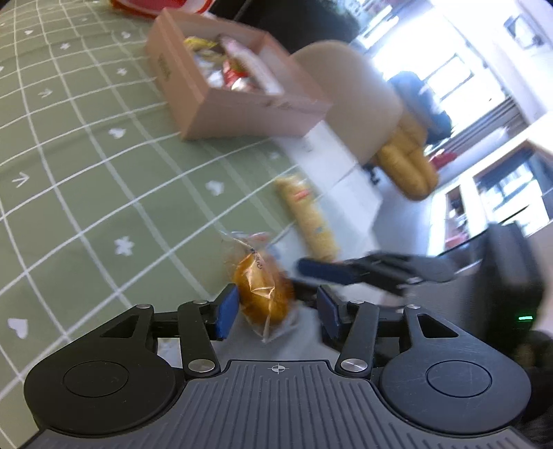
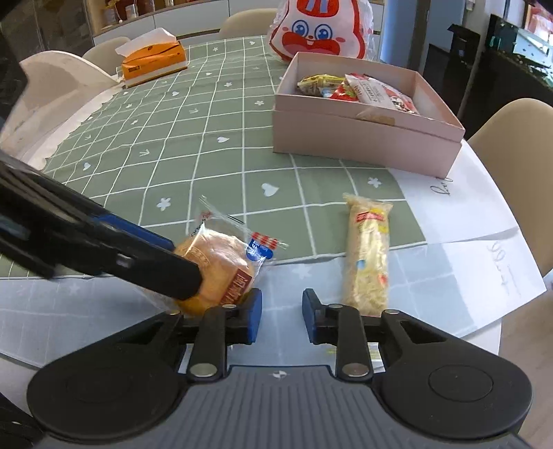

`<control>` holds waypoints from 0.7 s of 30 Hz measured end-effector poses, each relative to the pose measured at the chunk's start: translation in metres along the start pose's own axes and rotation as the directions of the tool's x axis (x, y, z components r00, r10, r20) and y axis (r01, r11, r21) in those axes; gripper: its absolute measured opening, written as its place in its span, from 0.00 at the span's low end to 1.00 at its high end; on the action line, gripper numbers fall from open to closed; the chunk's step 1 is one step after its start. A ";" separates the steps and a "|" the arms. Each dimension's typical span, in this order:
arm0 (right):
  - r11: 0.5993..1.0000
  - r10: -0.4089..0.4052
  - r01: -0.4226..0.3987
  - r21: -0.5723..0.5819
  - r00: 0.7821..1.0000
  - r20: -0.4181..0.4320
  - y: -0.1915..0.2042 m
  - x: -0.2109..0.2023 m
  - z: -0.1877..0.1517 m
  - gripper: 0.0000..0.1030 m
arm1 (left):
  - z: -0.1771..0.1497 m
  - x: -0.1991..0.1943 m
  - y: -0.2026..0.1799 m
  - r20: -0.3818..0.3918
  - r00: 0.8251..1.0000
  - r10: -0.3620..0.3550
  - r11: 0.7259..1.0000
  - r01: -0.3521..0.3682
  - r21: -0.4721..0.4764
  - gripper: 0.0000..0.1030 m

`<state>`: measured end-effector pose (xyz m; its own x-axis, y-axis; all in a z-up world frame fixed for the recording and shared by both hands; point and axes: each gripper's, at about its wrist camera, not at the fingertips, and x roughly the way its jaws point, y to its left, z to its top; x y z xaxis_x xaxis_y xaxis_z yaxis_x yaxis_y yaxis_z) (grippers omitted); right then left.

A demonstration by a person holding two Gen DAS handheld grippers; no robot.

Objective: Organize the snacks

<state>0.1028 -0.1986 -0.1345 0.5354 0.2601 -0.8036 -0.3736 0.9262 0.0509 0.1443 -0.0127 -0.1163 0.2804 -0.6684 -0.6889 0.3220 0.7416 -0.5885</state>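
A bun in clear wrap [image 1: 262,293] [image 2: 224,266] lies near the table's front edge, between the fingers of my left gripper [image 1: 276,312] [image 2: 183,262]. That gripper is open: one pad is at the wrap, the other stands apart. Just right of the bun, my right gripper [image 2: 281,316] [image 1: 311,269] has its jaws drawn close with nothing between them. A long yellow snack packet [image 2: 368,255] [image 1: 311,221] lies to its right. Farther back, the open pink box [image 2: 363,138] [image 1: 221,103] holds several snack packets.
An orange tissue box [image 2: 152,58] and a rabbit-print bag [image 2: 318,31] stand at the far side of the green checked tablecloth [image 2: 172,138]. White papers [image 2: 466,207] lie at the right edge. Beige chairs [image 2: 518,138] ring the table.
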 end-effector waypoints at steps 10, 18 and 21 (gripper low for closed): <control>0.998 0.066 -0.065 -0.028 0.997 0.039 -0.008 -0.002 -0.006 0.26 | 0.005 0.022 0.000 0.008 0.993 0.118 0.992 -0.118 -0.055 0.47; 0.998 0.056 -0.055 -0.023 0.997 0.046 -0.006 -0.004 -0.009 0.26 | 0.004 0.031 -0.005 -0.004 0.987 0.162 0.986 -0.162 -0.037 0.45; 0.999 0.044 -0.043 -0.032 0.998 0.046 -0.005 -0.004 -0.010 0.26 | 0.005 0.028 -0.007 -0.001 0.985 0.173 0.985 -0.173 -0.027 0.33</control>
<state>0.0950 -0.2071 -0.1370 0.5530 0.3132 -0.7721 -0.4199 0.9051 0.0664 0.1539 -0.0373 -0.1295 0.3314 -0.5300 -0.7806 0.2444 0.8473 -0.4715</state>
